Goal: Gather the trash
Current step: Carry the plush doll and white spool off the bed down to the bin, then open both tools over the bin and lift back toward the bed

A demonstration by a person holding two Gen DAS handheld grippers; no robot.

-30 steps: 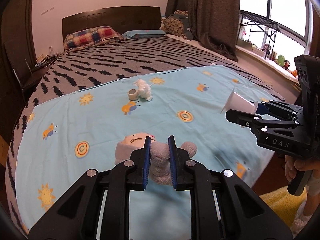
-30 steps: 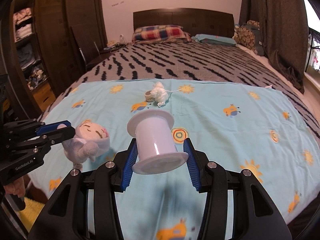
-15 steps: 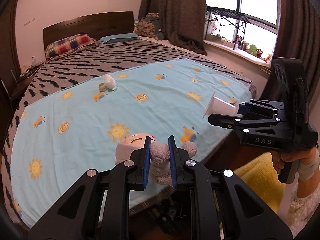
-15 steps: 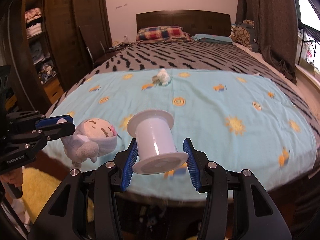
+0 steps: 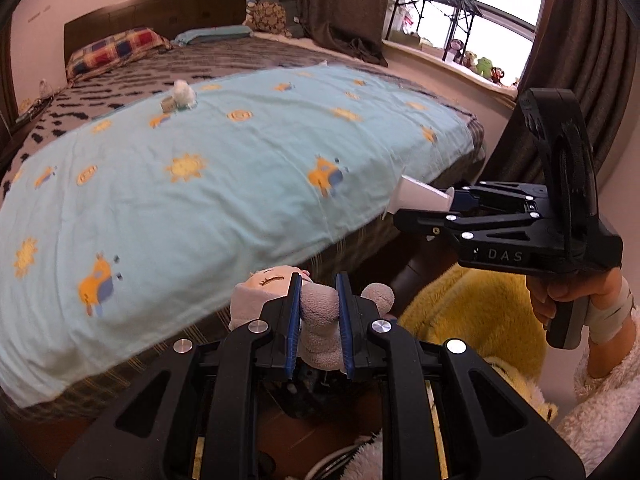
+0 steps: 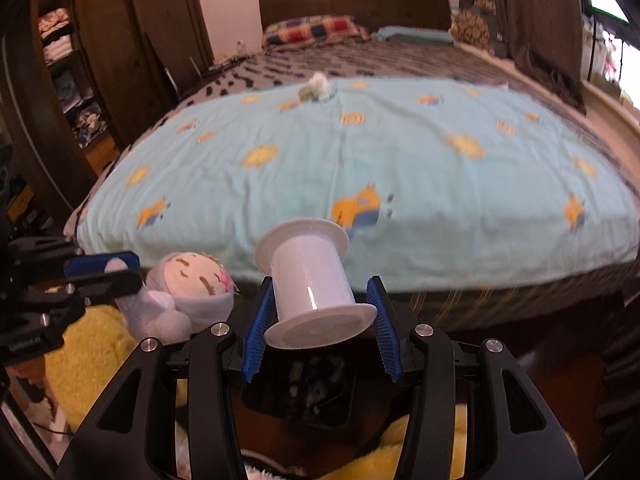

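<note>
My left gripper (image 5: 318, 308) is shut on a grey plush doll (image 5: 320, 314) with a pale face, held off the foot of the bed; it also shows in the right wrist view (image 6: 184, 292). My right gripper (image 6: 320, 320) is shut on a white empty spool (image 6: 312, 280), seen from the side in the left wrist view (image 5: 420, 198). Both are held past the bed's edge, over a dark bin (image 6: 308, 392) on the floor below. A white tissue wad (image 5: 184, 94) and a small tape roll (image 5: 168, 104) lie far up on the blue sheet (image 5: 200, 184).
The bed has a striped blanket (image 5: 132, 80) and pillows (image 5: 116, 48) at the headboard. A yellow fluffy rug (image 5: 480, 320) covers the floor by the bed. A wardrobe (image 6: 80, 80) stands left; window sill with toys (image 5: 476, 66) right.
Both grippers have pulled back from over the sheet to past the foot of the bed and tilted down, each keeping its object. The floor, rug and bin have come into view.
</note>
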